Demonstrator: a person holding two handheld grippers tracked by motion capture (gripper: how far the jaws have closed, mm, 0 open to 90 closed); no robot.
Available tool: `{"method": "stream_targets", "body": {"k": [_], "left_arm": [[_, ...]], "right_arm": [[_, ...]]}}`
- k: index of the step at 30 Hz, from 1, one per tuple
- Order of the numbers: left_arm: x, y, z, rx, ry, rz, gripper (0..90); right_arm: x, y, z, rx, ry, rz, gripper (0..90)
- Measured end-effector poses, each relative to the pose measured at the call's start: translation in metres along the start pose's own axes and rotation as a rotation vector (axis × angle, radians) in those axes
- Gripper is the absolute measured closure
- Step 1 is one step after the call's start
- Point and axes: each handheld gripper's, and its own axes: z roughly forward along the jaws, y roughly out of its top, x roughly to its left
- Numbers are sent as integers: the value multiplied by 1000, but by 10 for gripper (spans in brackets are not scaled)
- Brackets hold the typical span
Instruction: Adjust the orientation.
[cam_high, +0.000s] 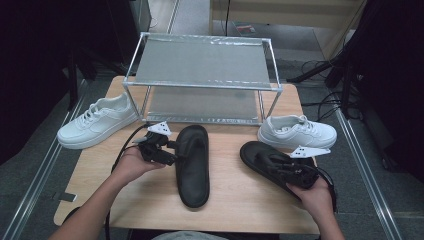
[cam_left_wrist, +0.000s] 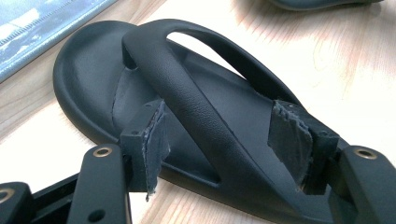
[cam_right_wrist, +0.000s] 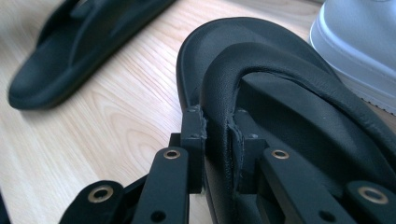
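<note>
right gripper (cam_right_wrist: 217, 140): its fingers (cam_right_wrist: 194, 135) are closed onto the strap (cam_right_wrist: 280, 74) of the right sandal (cam_high: 260, 155); the strap is pinched flat between the pads, with the toe of the sole just beyond the fingertips. in the high view this gripper (cam_high: 280, 167) sits over that sandal, which lies on the counter (cam_high: 235, 200) just in front of a white shoe (cam_high: 297, 131).

left gripper (cam_left_wrist: 229, 135): its fingers (cam_left_wrist: 149, 135) stand wide open, one on each side of the strap (cam_left_wrist: 196, 107) of the left sandal (cam_high: 192, 165). neither pad touches the strap; it passes through the gap, nearer the left-hand finger. nothing is held. in the high view this gripper (cam_high: 167, 150) meets the sandal from its left edge.

handling, as judged from the frames:
- material looks like moulded foam or rubber: light, no risk of breakage.
- the strap is soft; it deforms under the pads, so a firm pinch is tolerated.
- the sole is probably flexible; held by the strap, heel and toe may droop and swing.
- the surface is matte and lightly textured, so slip should be low.

grasp point: take the strap near its crown, where it arches clear of the footbed and leaves room for a finger underneath. avoid the sole edge; it is wider than the strap and lies flat on the counter.

a second white shoe (cam_high: 97, 122) and a metal rack (cam_high: 202, 87) lie beyond the fingers.
</note>
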Motion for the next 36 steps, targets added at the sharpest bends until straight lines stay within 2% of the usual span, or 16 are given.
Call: {"method": "stream_targets", "body": {"k": [7,14,22,30,36], "left_arm": [[0,0,-2,-11,5,3,375],[1,0,-2,-21,9,-2,376],[0,0,-3,-19,9,-2,375],[0,-1,-3,-16,6,-3,375],[0,-2,-4,-18,9,2,375]], "right_arm": [[10,9,-2,-3,-6,46,799],[26,24,0,-18,1,77,803],[39,41,18,-9,-15,77,801],[44,54,37,11,-21,92,803],[47,66,60,19,-26,93,803]]}}
